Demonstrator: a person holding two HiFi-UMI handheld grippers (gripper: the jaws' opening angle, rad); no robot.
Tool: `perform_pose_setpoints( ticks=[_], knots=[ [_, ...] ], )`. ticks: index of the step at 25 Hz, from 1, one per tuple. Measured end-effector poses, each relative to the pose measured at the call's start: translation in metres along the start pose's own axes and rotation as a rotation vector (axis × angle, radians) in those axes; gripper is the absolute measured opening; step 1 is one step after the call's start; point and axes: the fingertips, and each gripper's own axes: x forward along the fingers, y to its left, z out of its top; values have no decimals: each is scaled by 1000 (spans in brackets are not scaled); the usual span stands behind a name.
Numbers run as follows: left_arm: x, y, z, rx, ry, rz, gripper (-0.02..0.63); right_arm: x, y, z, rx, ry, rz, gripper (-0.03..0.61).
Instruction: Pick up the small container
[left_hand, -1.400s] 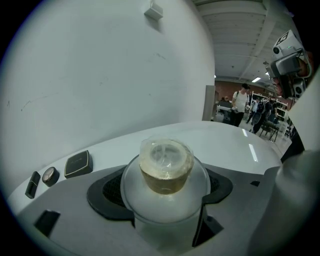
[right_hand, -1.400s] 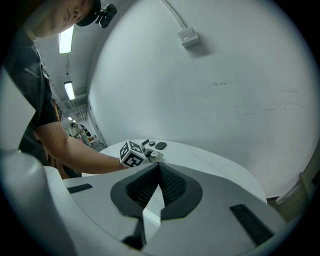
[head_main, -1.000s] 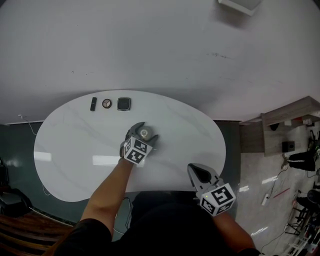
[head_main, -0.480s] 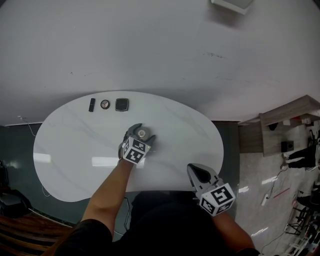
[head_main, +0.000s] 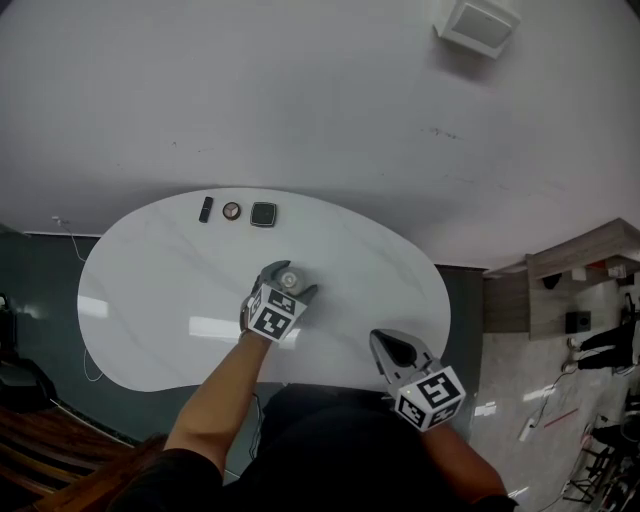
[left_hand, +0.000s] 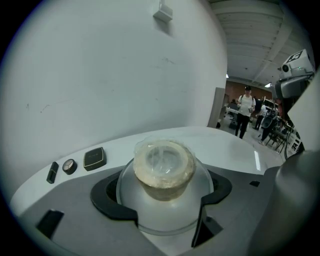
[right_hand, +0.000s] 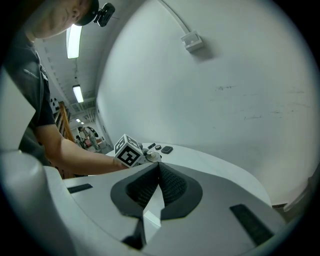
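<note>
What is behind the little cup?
Behind the cup, along the table's far edge, lie a black bar, a round disc and a black square. The cup hides the table right behind it.

1. In the head view we see only the top of the small container (head_main: 289, 277). The left claw (head_main: 289, 280) covers its sides and base.
2. In the left gripper view the container's bottom sinks behind the claw's body, so we cannot tell whether it touches the tabletop (left_hand: 225, 145).
3. A dark bar (head_main: 205, 209), a round piece (head_main: 231, 211) and a dark square piece (head_main: 263, 214) lie at the tabletop's far edge. They are too small for us to name.
4. The person's forearm (head_main: 222, 385) and body hide part of the tabletop's near edge.
5. In the left gripper view, the figures (left_hand: 245, 112) in the far room are too small for us to make out.
</note>
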Motion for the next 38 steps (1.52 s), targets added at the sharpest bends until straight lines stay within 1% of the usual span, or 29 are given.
perform_pose_setpoints(
  ticks=[4, 16, 19, 22, 25, 29, 34, 38],
  knots=[
    [-38, 1, 10, -30, -17, 43, 348, 9, 11, 13, -35, -23, 59, -3],
    [-153, -25, 42, -16, -103, 84, 348, 28, 42, 52, -122, -108, 216, -3],
    [-176, -34, 48, -9, -112, 81, 348, 32, 49, 58, -140, -109, 233, -3],
    [-193, -44, 50, -8, -102, 55, 348, 37, 55, 66, -152, -118, 254, -3],
    [-207, -53, 53, 3, -99, 48, 348, 40, 60, 72, -171, -120, 272, -3],
    [-223, -62, 55, 20, -108, 70, 348, 42, 66, 76, -187, -115, 287, -3],
    [-237, -70, 49, 5, -106, 85, 348, 43, 74, 77, -201, -120, 298, -3],
    [-243, -74, 48, 35, -93, 96, 348, 42, 74, 75, -204, -112, 285, -3]
  ],
)
